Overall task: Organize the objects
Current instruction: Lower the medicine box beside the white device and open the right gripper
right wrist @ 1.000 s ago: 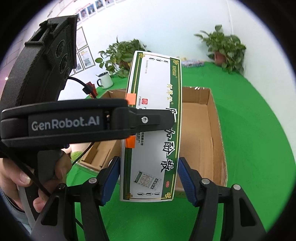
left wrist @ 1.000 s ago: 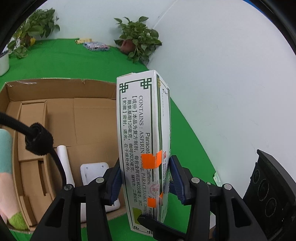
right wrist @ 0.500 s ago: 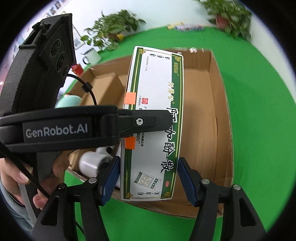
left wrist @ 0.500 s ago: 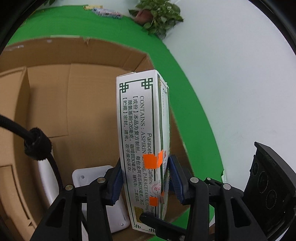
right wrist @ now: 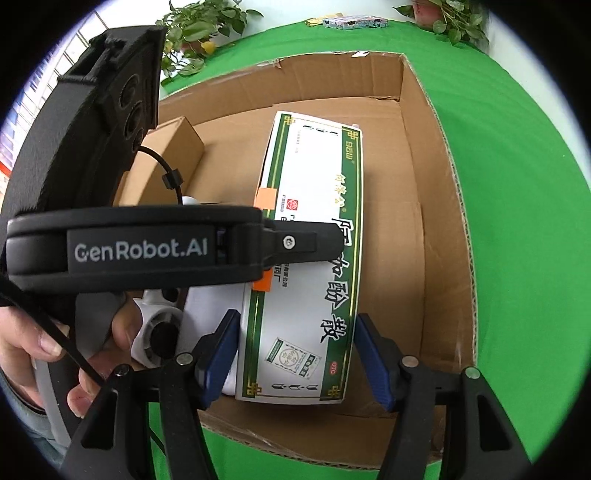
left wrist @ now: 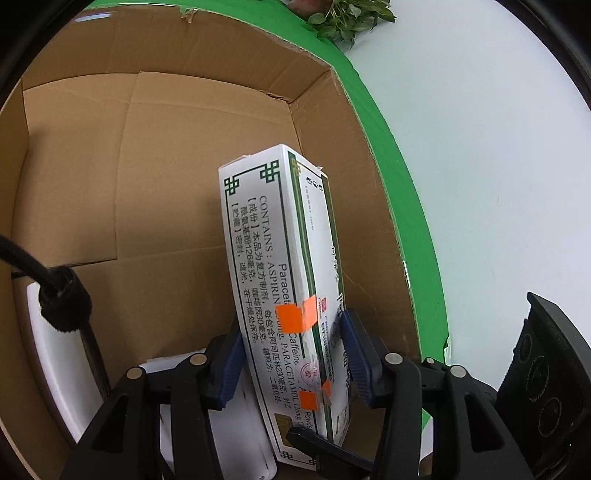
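A white medicine box with green borders and orange tape (left wrist: pixel 280 280) is held by both grippers inside the open cardboard box (left wrist: pixel 207 96). My left gripper (left wrist: pixel 291 362) is shut on its narrow sides. My right gripper (right wrist: pixel 295 354) is closed around its wide face (right wrist: pixel 314 258), with the blue pads against its edges. The medicine box is lowered into the right part of the cardboard box (right wrist: pixel 436 155), tilted, close to the right wall.
White items (left wrist: pixel 55 369) lie at the cardboard box's near-left corner, also in the right wrist view (right wrist: pixel 159 332). A smaller brown carton (right wrist: pixel 166 155) sits at the left inside. Green cloth (right wrist: pixel 517 184) surrounds the box. Potted plants (right wrist: pixel 199 22) stand at the back.
Both grippers have lowered the medicine box from above the cardboard box down into its right side. The box interior now fills both views.
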A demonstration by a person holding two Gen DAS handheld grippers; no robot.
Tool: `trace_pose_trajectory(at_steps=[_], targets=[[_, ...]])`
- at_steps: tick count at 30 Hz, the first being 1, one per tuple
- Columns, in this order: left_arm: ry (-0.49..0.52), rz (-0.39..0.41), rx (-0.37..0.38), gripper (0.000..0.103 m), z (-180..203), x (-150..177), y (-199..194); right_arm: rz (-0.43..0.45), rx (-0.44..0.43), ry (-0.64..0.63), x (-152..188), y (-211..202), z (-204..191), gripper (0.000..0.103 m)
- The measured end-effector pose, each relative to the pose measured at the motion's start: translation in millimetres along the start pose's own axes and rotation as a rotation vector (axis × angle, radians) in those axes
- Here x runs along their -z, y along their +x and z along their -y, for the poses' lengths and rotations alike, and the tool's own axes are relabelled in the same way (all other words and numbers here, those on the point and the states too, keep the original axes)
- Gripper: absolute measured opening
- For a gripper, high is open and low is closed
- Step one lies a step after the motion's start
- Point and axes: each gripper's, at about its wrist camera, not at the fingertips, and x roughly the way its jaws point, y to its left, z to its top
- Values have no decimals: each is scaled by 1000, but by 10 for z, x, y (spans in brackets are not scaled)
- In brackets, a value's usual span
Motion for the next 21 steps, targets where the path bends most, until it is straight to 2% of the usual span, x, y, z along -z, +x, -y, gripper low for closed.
trace_pose_trajectory(at_steps=[4, 6, 8, 13, 17, 21], targets=[[-1, 14, -42, 49, -23, 18, -112, -1, 52, -12, 3, 10, -58, 61], [5, 44, -71, 49, -41, 42, -237, -1, 146, -18, 17, 37, -61, 61], [11, 80, -86, 49, -48, 85, -410, 5, 178, -11, 27, 41, -38, 61], [46, 184, -144, 49, -45, 291, -871, -21, 209, -12, 15, 58, -101, 64], [47, 216, -166, 49, -132, 396, -1077, -32, 250, -59, 55, 100, -204, 68], [28, 238, -196, 49, -200, 495, -1192, -52, 178, -68, 127, -22, -214, 74]])
